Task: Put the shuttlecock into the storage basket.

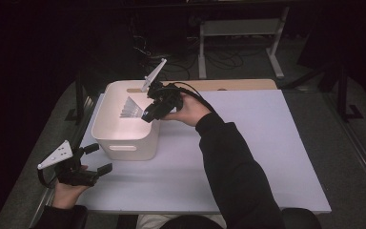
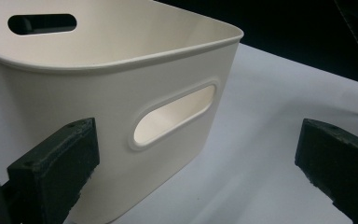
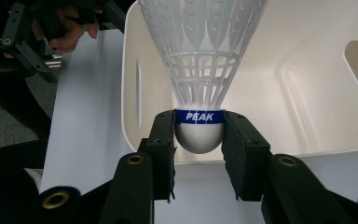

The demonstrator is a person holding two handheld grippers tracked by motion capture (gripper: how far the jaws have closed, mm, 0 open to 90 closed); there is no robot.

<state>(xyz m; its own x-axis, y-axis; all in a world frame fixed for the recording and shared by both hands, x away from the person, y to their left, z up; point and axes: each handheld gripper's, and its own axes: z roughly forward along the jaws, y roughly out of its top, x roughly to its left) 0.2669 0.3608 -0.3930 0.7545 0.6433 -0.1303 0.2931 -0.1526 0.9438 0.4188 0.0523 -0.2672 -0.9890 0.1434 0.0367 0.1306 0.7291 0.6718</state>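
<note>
a pale lavender table [image 1: 248, 157] carries a white handled bin [image 1: 124, 143] near its left edge.

Dim room, black toward twelve o'clock; light from above brightens the tabletop [image 1: 267, 143]. High view grainy, soft; close views sharper, mildly noisy.

A white shuttlecock [image 3: 199, 70] with a blue "PEAK" band, skirt pointing into the cream bin [image 1: 124, 143].
</note>
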